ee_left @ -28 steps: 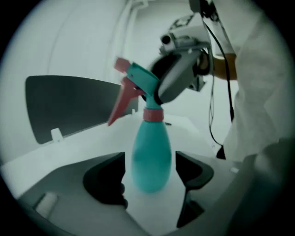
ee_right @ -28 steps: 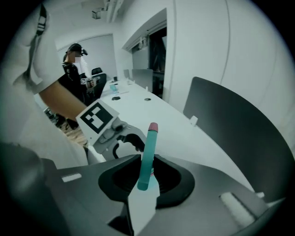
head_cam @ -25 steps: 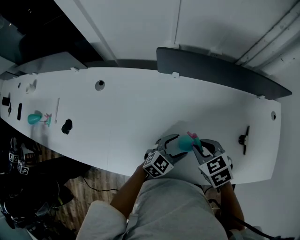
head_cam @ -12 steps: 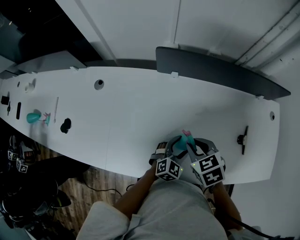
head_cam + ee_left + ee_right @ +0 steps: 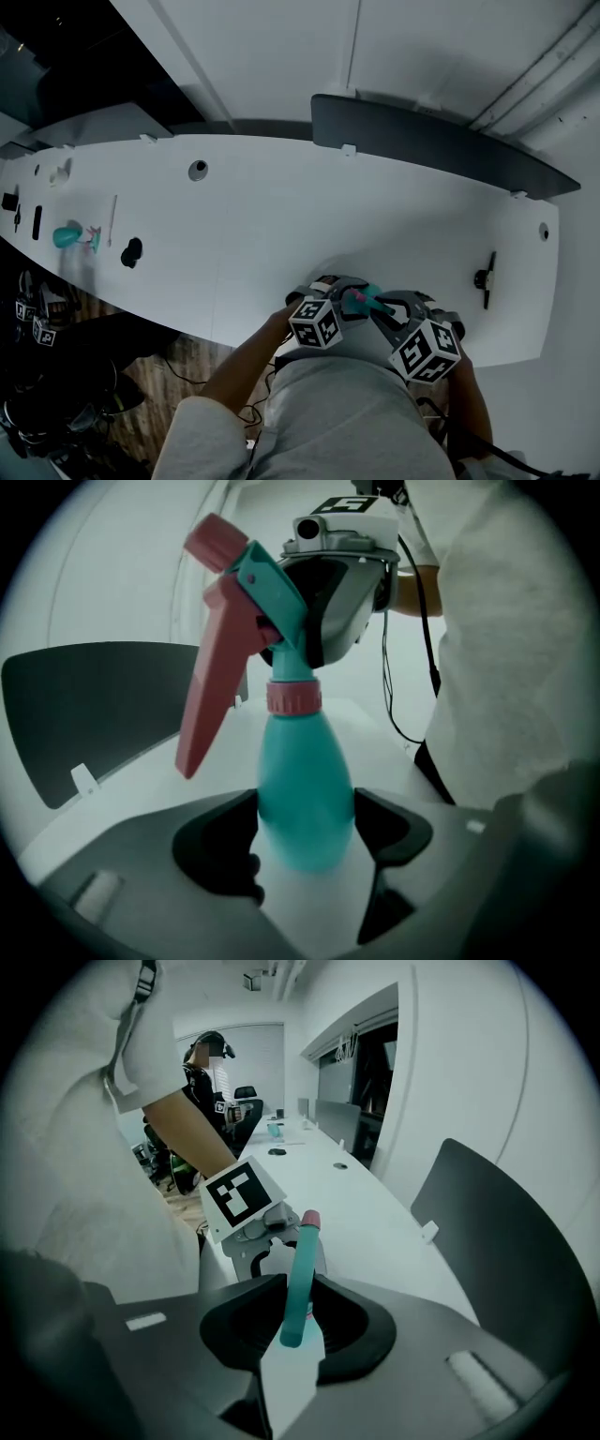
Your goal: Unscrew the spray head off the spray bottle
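A teal spray bottle (image 5: 361, 300) with a pink trigger (image 5: 211, 691) and pink collar (image 5: 293, 697) is held above the white table's (image 5: 281, 225) near edge, between both grippers. My left gripper (image 5: 305, 822) has the bottle's body (image 5: 305, 789) between its jaws, which have just been closing; both pads touch it. My right gripper (image 5: 300, 1321) is shut on the teal spray head (image 5: 300, 1274), with the pink nozzle (image 5: 310, 1218) sticking out past the jaws. In the head view, the left gripper (image 5: 339, 302) and right gripper (image 5: 380, 305) face each other closely.
A second teal spray bottle (image 5: 67, 236) and a black object (image 5: 131, 251) lie at the table's far left. A black item (image 5: 486, 278) lies at the right. A dark panel (image 5: 431, 141) runs along the back edge. A person (image 5: 211, 1082) stands far down the room.
The bottle and both grippers have shifted slightly left and toward the table's near edge. Both marker cubes have rolled, and the bottle now lies more tilted.
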### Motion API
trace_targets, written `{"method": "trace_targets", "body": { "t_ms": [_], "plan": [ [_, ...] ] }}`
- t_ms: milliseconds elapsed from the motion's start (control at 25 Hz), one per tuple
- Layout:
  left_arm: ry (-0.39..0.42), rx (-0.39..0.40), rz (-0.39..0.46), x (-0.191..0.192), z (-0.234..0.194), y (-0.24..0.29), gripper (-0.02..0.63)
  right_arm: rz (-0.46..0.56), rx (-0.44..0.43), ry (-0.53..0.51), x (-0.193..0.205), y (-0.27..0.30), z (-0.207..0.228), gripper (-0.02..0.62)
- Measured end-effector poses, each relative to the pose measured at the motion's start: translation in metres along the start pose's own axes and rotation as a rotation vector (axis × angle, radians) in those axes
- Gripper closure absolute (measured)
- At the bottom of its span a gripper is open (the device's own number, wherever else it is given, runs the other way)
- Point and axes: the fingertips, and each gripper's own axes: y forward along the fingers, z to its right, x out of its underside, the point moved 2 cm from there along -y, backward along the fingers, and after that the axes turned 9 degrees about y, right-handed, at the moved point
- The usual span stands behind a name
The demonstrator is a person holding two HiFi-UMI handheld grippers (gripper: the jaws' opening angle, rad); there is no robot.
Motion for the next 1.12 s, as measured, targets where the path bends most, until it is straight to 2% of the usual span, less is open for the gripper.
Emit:
{"method": "trace_targets", "body": {
  "t_ms": [80,200,280,320,400,520,680,800,920,1120],
  "plan": [
    [-0.045,-0.033,0.015,0.0,-0.005,0.0,0.284,-0.004,0.031,0.057,-0.001,0.001,0.006,0.505],
    [-0.229,-0.15,0.093,-0.003,-0.021,-0.014,0.285,-0.011,0.111,0.185,0.0,0.001,0.021,0.505],
    [-0.351,-0.252,0.129,-0.003,-0.031,-0.031,0.285,0.003,0.17,0.346,0.003,-0.002,0.036,0.505],
    [-0.376,-0.299,0.116,-0.001,-0.031,-0.037,0.285,0.02,0.188,0.437,0.005,-0.004,0.042,0.505],
    [-0.352,-0.371,0.041,0.002,-0.025,-0.037,0.285,0.063,0.213,0.575,0.005,-0.007,0.052,0.505],
    [-0.299,-0.442,-0.024,-0.002,-0.015,-0.022,0.285,0.088,0.242,0.644,0.004,-0.007,0.058,0.505],
    [-0.297,-0.528,-0.099,0.002,-0.022,-0.006,0.285,0.072,0.237,0.637,-0.001,-0.002,0.057,0.505],
    [-0.273,-0.525,-0.143,0.007,-0.025,0.0,0.311,0.056,0.214,0.619,-0.001,0.0,0.049,0.505],
    [-0.214,-0.466,-0.133,0.008,-0.023,0.001,0.318,0.039,0.17,0.514,-0.001,0.0,0.038,0.505],
    [-0.092,-0.273,-0.076,0.008,-0.014,0.001,0.323,-0.041,0.071,0.176,0.001,0.0,0.021,0.505]
  ]
}}
